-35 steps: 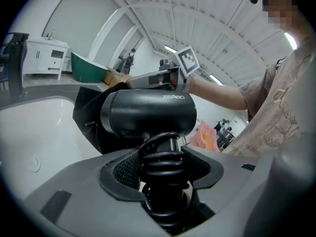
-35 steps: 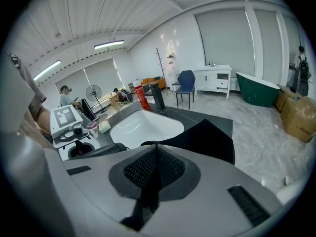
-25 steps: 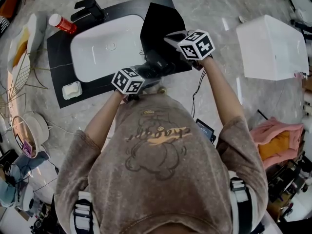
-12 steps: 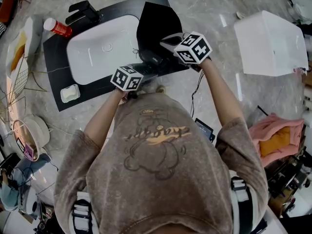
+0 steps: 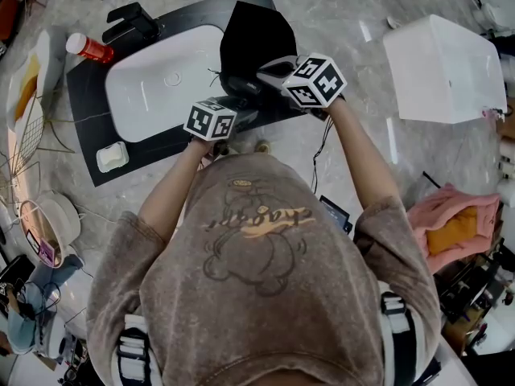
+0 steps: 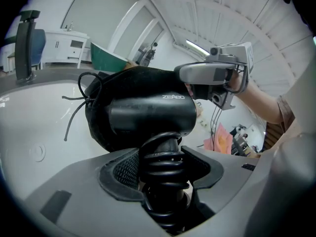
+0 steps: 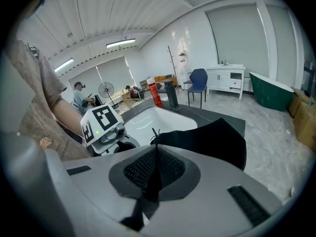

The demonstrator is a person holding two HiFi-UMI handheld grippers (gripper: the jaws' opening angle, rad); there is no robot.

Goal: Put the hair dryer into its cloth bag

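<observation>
Your L gripper (image 6: 165, 156) pushed up-frame: jaws wide, clamped on hair dryer (image 6: 148, 115) handle, nose at cloth bag (image 5: 256, 34) mouth, upper centre. R gripper (image 7: 154, 177) pinched tight on bag rim, prob. to hold mouth open.

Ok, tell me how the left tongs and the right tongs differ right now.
The left tongs stand wide, clamped on the dryer's thick handle. The right tongs are pinched almost flat on the bag's thin edge. The left tongs carry a rigid thing, while the right tongs hold limp cloth. Both are gripping something black, and they face each other.
</observation>
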